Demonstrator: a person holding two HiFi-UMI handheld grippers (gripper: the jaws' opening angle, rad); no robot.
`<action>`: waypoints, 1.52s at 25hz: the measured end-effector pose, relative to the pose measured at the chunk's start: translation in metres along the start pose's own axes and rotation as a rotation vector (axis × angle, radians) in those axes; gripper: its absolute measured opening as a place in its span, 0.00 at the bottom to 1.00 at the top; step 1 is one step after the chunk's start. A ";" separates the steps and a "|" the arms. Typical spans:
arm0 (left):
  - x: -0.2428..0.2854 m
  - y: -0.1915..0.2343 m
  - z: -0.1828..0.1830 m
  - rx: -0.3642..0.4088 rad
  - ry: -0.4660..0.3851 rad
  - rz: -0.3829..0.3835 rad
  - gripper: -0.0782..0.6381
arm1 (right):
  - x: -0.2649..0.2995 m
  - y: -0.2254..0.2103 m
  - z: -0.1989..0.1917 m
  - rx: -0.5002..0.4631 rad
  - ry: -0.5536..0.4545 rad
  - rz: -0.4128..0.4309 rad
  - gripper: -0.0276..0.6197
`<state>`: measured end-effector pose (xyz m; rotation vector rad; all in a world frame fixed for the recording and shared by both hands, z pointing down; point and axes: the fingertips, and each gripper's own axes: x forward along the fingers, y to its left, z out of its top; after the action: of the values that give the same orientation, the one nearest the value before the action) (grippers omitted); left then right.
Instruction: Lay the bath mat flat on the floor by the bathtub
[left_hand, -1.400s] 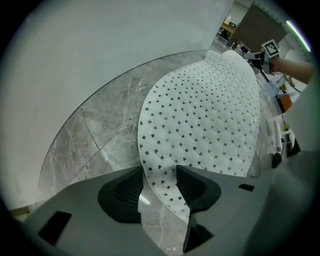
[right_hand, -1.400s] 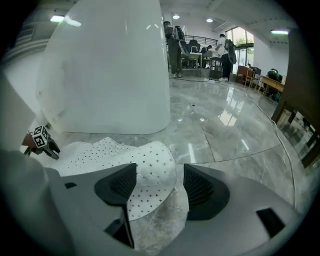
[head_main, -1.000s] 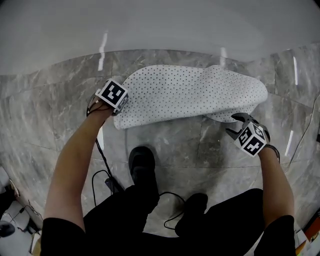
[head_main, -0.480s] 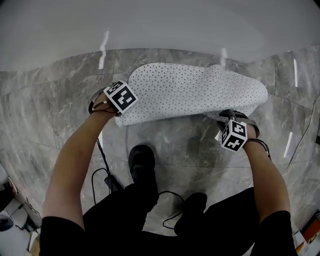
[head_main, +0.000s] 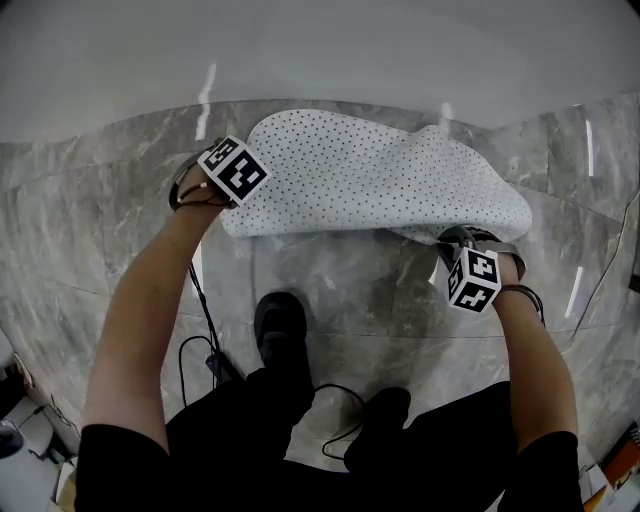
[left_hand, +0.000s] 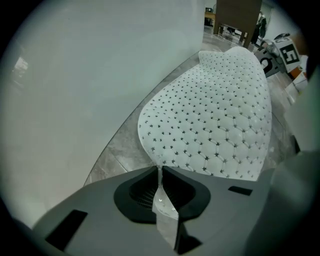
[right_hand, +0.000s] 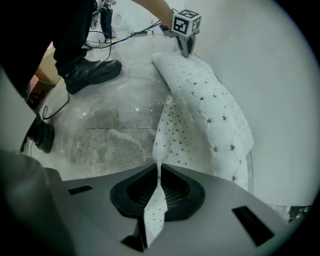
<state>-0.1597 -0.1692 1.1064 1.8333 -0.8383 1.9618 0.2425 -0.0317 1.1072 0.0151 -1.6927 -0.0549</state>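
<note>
Pinching the bath mat (head_main: 370, 185) at both near corners. In the left gripper (left_hand: 160, 175), clamping a thin fold of the quilted edge after just closing down on it. In the right gripper (right_hand: 159, 172), same story: squeezing a narrow tongue of dotted fabric, also only just closed.

Holding the mat humped and partly folded over itself, at the far side of the grey floor (head_main: 330, 280), close along the white bathtub (head_main: 300, 50) wall. Not flat yet. Gripping at opposite ends for a reason, by the look of it: drawing the two corners apart and down ought to stretch out the hump and drop the sheet square beside the tub. Pointing both tools steeply down, probably to keep the edge low and near the floor.

From the head view: getting the whole layout, with black shoes (head_main: 280, 325) planted well back from the mat and a cable (head_main: 200, 350) trailing beside them, but seeing nothing of the grip itself. From the left gripper view: reading that pinch directly, plus the quilted top swelling away toward the far gripper. From the right gripper view: catching the flatter, finely dotted underside turned outward at this end, so spotting a fold-over barely hinted at from above.
</note>
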 end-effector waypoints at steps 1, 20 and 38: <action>0.000 0.003 0.002 -0.001 -0.001 0.008 0.16 | -0.003 0.006 0.000 -0.007 0.001 0.027 0.10; -0.015 -0.002 0.009 -0.047 -0.018 0.005 0.24 | -0.022 0.092 -0.045 0.101 0.084 0.461 0.28; -0.058 -0.039 0.037 -0.182 -0.231 -0.267 0.23 | -0.009 0.086 0.021 0.022 -0.024 0.394 0.30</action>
<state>-0.1001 -0.1526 1.0567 1.9705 -0.7635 1.4841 0.2246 0.0550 1.0994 -0.3029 -1.6931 0.2587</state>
